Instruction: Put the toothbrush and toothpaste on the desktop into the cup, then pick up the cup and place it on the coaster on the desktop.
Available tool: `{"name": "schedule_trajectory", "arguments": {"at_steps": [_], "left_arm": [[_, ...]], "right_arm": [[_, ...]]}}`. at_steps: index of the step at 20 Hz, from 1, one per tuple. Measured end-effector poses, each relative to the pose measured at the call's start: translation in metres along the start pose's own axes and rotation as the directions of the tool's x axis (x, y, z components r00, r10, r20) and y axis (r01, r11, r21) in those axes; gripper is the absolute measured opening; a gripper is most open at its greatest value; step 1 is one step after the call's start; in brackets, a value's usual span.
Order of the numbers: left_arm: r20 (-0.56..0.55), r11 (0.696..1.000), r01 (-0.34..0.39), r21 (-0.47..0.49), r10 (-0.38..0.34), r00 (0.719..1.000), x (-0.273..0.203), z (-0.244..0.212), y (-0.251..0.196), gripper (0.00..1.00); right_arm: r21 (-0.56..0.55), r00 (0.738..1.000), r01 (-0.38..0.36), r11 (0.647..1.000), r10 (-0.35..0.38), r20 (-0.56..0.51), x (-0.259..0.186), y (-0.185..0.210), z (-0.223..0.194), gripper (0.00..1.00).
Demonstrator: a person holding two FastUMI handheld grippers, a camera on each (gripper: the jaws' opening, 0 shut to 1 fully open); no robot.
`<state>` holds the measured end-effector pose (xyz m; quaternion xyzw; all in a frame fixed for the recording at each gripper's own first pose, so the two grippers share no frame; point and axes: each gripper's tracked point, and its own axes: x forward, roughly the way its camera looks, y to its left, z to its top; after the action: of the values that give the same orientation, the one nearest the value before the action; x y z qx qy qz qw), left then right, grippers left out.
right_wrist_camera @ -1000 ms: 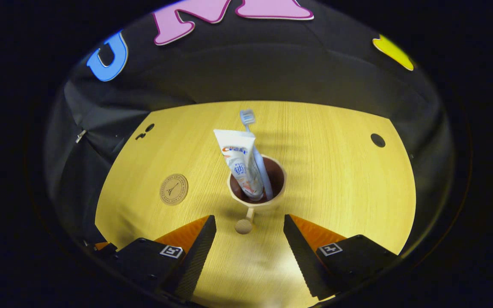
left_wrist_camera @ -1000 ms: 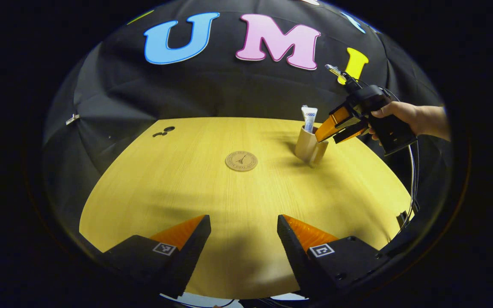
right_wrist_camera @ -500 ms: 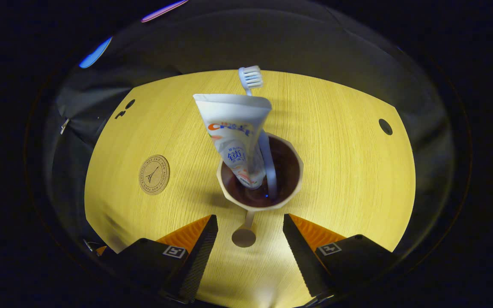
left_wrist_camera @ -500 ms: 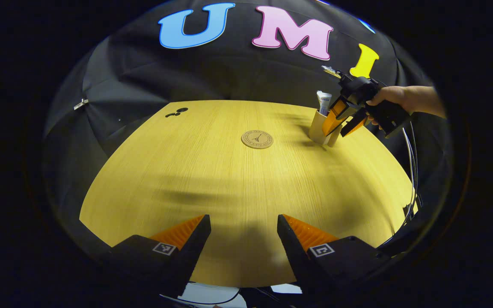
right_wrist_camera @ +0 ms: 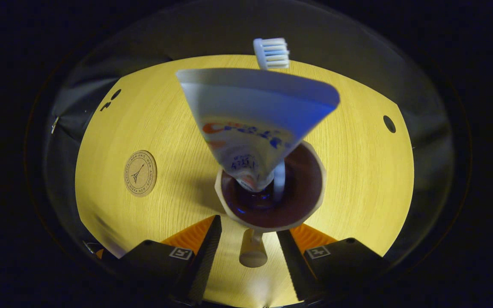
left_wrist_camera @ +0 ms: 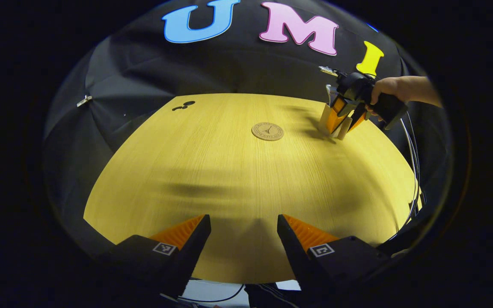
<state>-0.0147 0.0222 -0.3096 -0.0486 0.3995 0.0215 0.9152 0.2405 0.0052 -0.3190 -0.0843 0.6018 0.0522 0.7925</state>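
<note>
Right claw (right_wrist_camera: pixel 246 239) spread astride the cup's (right_wrist_camera: pixel 315 201) handle, contact seemingly none; toothpaste (right_wrist_camera: pixel 255 124) hides most toothbrush (right_wrist_camera: pixel 272 53).

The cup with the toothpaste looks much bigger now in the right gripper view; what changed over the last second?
The right gripper moved down and in, its open fingers now either side of the cup's handle, not yet closed. Cup, toothpaste, toothbrush and coaster stayed put; the left gripper stayed open and holds nothing.
</note>
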Motion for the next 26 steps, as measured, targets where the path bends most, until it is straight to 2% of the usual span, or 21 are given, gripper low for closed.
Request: {"name": "schedule_trajectory", "arguments": {"at_steps": [2,5,10,18,24,26], "left_arm": [[-0.006,1.000,-0.006,-0.003,0.006,1.000,0.000,-0.003,0.005,0.97],[-0.018,1.000,-0.012,-0.001,0.012,1.000,0.002,-0.005,0.011,0.97],[-0.019,1.000,-0.008,-0.002,0.008,1.000,0.004,-0.002,0.014,0.97],[-0.020,1.000,0.013,0.016,-0.013,1.000,0.007,0.001,0.015,0.97],[-0.021,1.000,0.014,0.007,-0.014,1.000,0.001,-0.003,0.021,0.97],[-0.017,1.000,0.011,0.000,-0.011,1.000,0.000,-0.003,0.025,0.97]], "right_arm": [[-0.001,1.000,-0.006,1.000,0.006,-0.015,0.002,0.002,-0.002,0.38],[0.006,1.000,0.001,1.000,-0.001,-0.026,0.004,0.004,-0.004,0.31],[-0.004,0.999,-0.005,1.000,0.005,-0.052,0.001,0.010,-0.008,0.29],[-0.086,0.999,-0.037,0.996,0.036,-0.017,-0.013,0.031,-0.007,0.27],[-0.134,0.998,-0.065,0.989,0.068,0.018,-0.019,0.074,0.005,0.27],[-0.132,0.995,-0.094,0.987,0.098,0.024,-0.024,0.096,0.010,0.27]]}}
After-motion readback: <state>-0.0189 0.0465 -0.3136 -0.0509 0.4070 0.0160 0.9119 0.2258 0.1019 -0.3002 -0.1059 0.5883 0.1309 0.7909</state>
